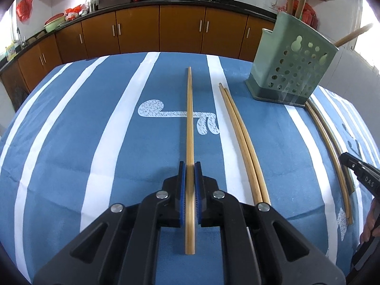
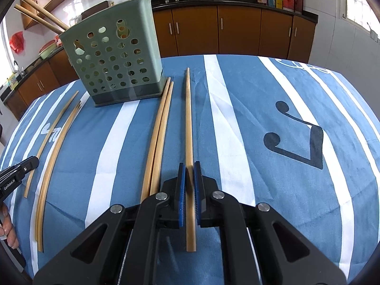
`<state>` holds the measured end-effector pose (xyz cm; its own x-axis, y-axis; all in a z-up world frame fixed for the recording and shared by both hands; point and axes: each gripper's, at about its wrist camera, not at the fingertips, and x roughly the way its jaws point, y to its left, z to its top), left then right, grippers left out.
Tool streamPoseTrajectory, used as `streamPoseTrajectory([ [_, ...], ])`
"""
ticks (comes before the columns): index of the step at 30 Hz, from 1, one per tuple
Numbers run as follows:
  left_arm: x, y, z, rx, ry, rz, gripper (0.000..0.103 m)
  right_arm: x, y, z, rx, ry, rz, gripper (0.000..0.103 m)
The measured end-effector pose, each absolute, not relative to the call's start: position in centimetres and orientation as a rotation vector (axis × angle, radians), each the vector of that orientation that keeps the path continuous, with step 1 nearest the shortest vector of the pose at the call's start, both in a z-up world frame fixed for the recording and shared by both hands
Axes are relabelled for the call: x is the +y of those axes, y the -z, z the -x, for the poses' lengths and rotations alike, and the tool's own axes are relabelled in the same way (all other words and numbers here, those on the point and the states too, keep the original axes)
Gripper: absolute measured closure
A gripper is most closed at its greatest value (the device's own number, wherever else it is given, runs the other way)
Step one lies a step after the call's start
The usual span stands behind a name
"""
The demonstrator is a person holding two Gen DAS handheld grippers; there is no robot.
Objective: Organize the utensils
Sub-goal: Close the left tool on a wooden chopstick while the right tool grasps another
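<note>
My left gripper (image 1: 190, 166) is shut on a bamboo chopstick (image 1: 189, 118) that points away along the blue striped cloth. A pair of chopsticks (image 1: 239, 137) lies just to its right. My right gripper (image 2: 189, 166) is shut on another bamboo chopstick (image 2: 188, 118); a pair (image 2: 159, 137) lies just to its left. The green perforated utensil holder (image 1: 292, 68) stands at the far right in the left view and at the far left in the right wrist view (image 2: 114, 59), with several chopsticks standing in it.
More chopsticks lie along the cloth's right side (image 1: 332, 147) and, in the right wrist view, at its left (image 2: 54, 156). The other gripper's tip shows at each frame's edge (image 1: 356, 168) (image 2: 21, 168). Kitchen cabinets (image 1: 180, 26) run behind the table.
</note>
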<state>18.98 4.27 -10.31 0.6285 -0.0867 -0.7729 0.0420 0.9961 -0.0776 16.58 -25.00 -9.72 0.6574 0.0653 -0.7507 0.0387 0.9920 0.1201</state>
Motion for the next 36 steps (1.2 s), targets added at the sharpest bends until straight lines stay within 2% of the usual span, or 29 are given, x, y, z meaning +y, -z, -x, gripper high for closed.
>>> streamPoseTrajectory([
  [36, 4.36, 10.26, -18.38, 0.889, 0.073, 0.060, 0.093, -25.12, 9.81, -15.83, 0.853, -0.028, -0.140, 0.095],
])
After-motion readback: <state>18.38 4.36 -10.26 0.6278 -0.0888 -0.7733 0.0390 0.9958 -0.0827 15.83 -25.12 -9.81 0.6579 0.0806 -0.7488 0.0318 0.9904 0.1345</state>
